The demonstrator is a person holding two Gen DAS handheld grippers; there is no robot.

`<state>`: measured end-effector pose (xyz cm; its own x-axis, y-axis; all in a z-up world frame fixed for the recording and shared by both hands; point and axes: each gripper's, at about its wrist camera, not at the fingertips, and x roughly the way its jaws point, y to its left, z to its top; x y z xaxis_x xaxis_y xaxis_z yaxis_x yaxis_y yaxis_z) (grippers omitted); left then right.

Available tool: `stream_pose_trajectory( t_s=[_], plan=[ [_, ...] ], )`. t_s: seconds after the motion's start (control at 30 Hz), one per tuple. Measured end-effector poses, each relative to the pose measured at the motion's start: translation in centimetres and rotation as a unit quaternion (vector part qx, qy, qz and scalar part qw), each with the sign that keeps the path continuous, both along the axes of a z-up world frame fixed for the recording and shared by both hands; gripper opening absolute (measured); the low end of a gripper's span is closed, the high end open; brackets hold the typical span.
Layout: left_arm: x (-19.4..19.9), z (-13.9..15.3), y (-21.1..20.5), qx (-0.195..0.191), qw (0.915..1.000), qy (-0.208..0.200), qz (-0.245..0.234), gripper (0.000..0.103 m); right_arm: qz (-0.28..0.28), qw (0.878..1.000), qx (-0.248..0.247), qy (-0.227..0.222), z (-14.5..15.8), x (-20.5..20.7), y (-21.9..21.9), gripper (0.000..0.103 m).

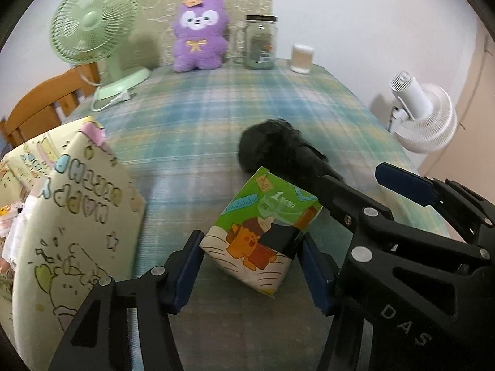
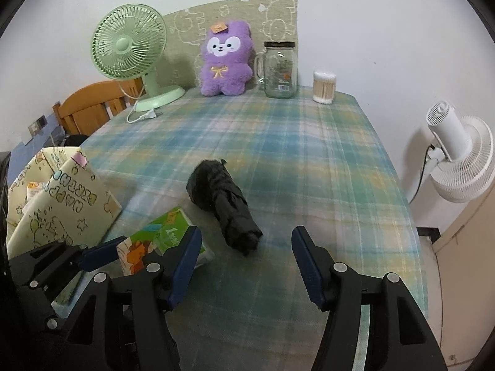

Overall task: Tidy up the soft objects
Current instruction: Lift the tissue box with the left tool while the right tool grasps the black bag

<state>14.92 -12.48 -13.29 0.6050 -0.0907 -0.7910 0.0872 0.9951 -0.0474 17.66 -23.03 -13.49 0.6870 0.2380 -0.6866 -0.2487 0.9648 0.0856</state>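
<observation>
A green tissue pack [image 1: 256, 238] with a cartoon print sits tilted between the pads of my left gripper [image 1: 250, 259], which is shut on it. In the right wrist view the same pack [image 2: 173, 235] shows beside one left pad [image 2: 99, 252]. A black rolled soft bundle [image 2: 225, 204] lies on the plaid tablecloth [image 2: 309, 160], just ahead of my right gripper [image 2: 247, 266], which is open with nothing between its fingers. From the left wrist view, the right gripper [image 1: 346, 170] reaches past the bundle [image 1: 272, 145]. A purple plush [image 2: 225, 61] sits upright at the back.
A cream birthday gift bag [image 1: 77, 216] stands open at the left, with things inside. At the back are a green desk fan [image 2: 128, 46], a glass jar [image 2: 280, 71] and a cotton swab tub [image 2: 323, 88]. A white fan [image 2: 458, 160] stands off the right edge, a wooden chair [image 2: 92, 108] at the left.
</observation>
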Motion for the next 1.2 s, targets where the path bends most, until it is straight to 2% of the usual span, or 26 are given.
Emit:
stream_pose_trajectory(
  t_s=[0.43, 0.53, 0.6, 0.63, 0.67, 0.77, 1.2],
  plan=[
    [2.9, -0.5, 1.0, -0.007, 0.9989, 0.011, 0.046, 0.062, -0.001, 1.0, 0.009, 0.017, -0.6, 3.6, 1.3, 0.063],
    [3.2, -1.0, 1.1, -0.007, 0.9987, 0.021, 0.046, 0.062, 0.004, 0.999, 0.011, 0.032, -1.3, 4.0, 1.6, 0.049],
    [3.1, -1.1, 1.0, -0.004, 0.9988, 0.021, 0.044, 0.062, 0.006, 0.999, 0.01, 0.037, -1.5, 4.0, 1.7, 0.045],
    [3.1, -1.1, 1.0, -0.002, 0.9989, 0.02, 0.042, 0.062, 0.008, 0.999, 0.01, 0.037, -1.5, 3.9, 1.8, 0.04],
    [3.1, -1.1, 0.9, -0.001, 0.999, 0.02, 0.04, 0.062, 0.009, 0.999, 0.008, 0.037, -1.4, 3.8, 1.9, 0.03],
    [2.8, -1.1, 0.7, 0.002, 0.9992, 0.016, 0.035, 0.062, 0.006, 0.999, 0.007, 0.043, -1.5, 3.5, 1.7, 0.023],
    [0.5, 0.4, -0.6, 0.001, 1.0, -0.006, -0.002, 0.062, -0.034, 0.999, 0.026, 0.032, 0.0, 0.0, -0.1, 0.022]
  ],
)
